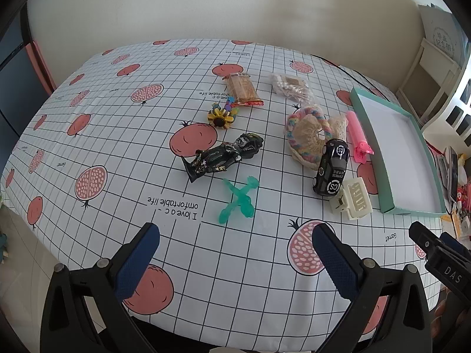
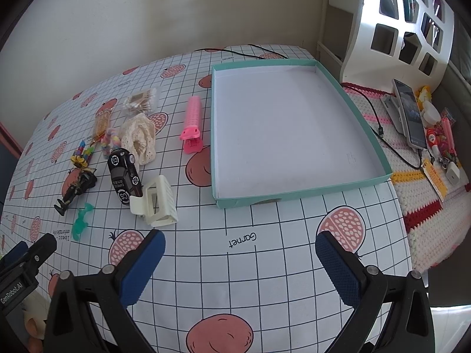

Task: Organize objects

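1. Starting with the biggest thing, the teal tray [image 2: 357, 111] sits bare at the right of the surface [image 2: 265, 264]. I judge it the place where everything belongs, so nothing is sorted yet.
2. Both my tongs hover over the near edge, holding nothing: the left tongs [image 1: 235, 253] are spread wide, and the right tongs [image 2: 240, 260] are spread wide too.
3. The crocheted piece [image 2: 141, 138] with its pastel braid is the bulkiest item; I would pinch it at a thick fold so it does not sag out.
4. The black toy car [image 2: 123, 173] touches the cream hair claw [image 2: 159, 203], so I should approach the claw from its free side to avoid nudging the car.
5. The pink hair clip [image 2: 192, 123] lies just beside the tray wall, the easiest first pick for my right tongs.
6. The dark figurine [image 1: 223, 154] and green plastic piece [image 1: 238, 200] suit my left tongs; the green one looks thin, so I would close low.
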`<state>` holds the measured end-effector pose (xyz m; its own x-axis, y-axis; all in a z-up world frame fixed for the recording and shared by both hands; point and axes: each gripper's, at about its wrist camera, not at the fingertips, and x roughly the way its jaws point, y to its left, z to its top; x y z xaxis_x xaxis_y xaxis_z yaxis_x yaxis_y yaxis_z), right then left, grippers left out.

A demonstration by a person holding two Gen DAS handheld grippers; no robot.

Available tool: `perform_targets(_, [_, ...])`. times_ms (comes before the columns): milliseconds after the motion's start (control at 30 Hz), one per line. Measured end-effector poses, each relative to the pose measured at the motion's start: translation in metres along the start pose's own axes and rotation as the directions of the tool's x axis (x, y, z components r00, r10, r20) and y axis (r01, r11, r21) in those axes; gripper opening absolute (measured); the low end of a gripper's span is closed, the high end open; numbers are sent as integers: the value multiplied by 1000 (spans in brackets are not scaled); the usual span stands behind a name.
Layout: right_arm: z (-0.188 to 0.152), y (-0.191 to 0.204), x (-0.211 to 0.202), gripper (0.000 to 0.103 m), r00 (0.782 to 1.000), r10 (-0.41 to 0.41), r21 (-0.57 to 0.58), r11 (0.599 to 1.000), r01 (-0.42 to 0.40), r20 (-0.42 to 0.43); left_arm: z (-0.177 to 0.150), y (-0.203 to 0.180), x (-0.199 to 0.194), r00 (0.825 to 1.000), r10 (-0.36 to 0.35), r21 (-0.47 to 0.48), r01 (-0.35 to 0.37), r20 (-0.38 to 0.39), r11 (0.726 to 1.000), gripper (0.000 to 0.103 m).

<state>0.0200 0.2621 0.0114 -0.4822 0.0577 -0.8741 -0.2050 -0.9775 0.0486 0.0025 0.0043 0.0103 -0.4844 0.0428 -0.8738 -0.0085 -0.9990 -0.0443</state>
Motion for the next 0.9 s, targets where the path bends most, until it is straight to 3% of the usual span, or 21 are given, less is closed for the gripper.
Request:
perform_targets(433, [2,5,-1,103,1000,-3,-14,1000,3,10,5,-1,-1,1000,-1,-5,1,-1,1000,103])
perform_targets(600, [14,17,-7,103,997,54,-58,997,-51,52,18,9,-5,999,-15,-51,16,28,999,103])
perform_targets(767, [24,44,-1,103,990,142,-123,983,-139,17,34,19,-1,999,-48,-62,49,23,997,103])
perform_targets(900, [28,71,23,103,987,149,-197,968,-156,-51,39,28,14,997,-76,-84,74,-19,994,103])
